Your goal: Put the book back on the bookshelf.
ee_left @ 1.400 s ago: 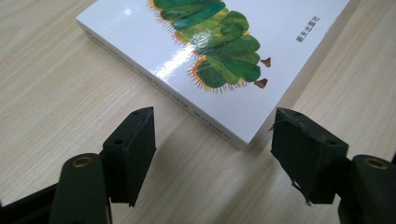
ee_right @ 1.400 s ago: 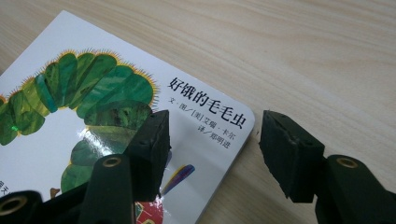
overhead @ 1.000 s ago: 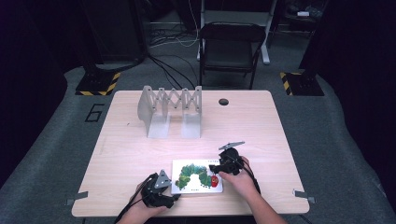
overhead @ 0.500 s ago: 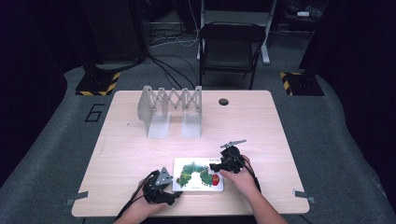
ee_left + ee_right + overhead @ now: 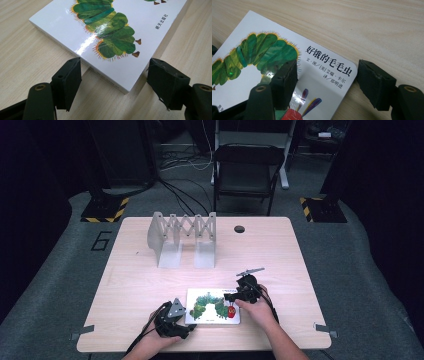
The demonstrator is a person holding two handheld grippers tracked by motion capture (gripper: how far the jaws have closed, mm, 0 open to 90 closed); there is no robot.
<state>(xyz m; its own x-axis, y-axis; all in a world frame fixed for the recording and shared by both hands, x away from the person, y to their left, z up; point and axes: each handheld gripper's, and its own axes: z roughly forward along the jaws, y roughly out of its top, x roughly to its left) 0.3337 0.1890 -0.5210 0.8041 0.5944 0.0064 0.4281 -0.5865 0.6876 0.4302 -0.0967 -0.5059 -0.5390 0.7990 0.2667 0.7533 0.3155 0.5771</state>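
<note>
One book [image 5: 213, 306] lies flat near the table's [image 5: 280, 255] front edge, between my two grippers: white glossy cover, a green caterpillar with a red head, black Chinese title. I see my left gripper [image 5: 113, 81] spread wide around the book's corner, jaws not touching it. My right gripper [image 5: 327, 83] gapes too, one jaw over the cover, the other on bare wood past the rounded corner. On the pale wooden tabletop stands a grey accordion rack [image 5: 182, 237]; beyond it, a dark chair [image 5: 247, 170] on grey carpet.

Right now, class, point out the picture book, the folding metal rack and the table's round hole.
picture book [image 5: 212, 306]: high view, cover's middle.
folding metal rack [image 5: 182, 226]: high view, lattice top.
round hole [image 5: 239, 229]: high view, its centre.
</note>
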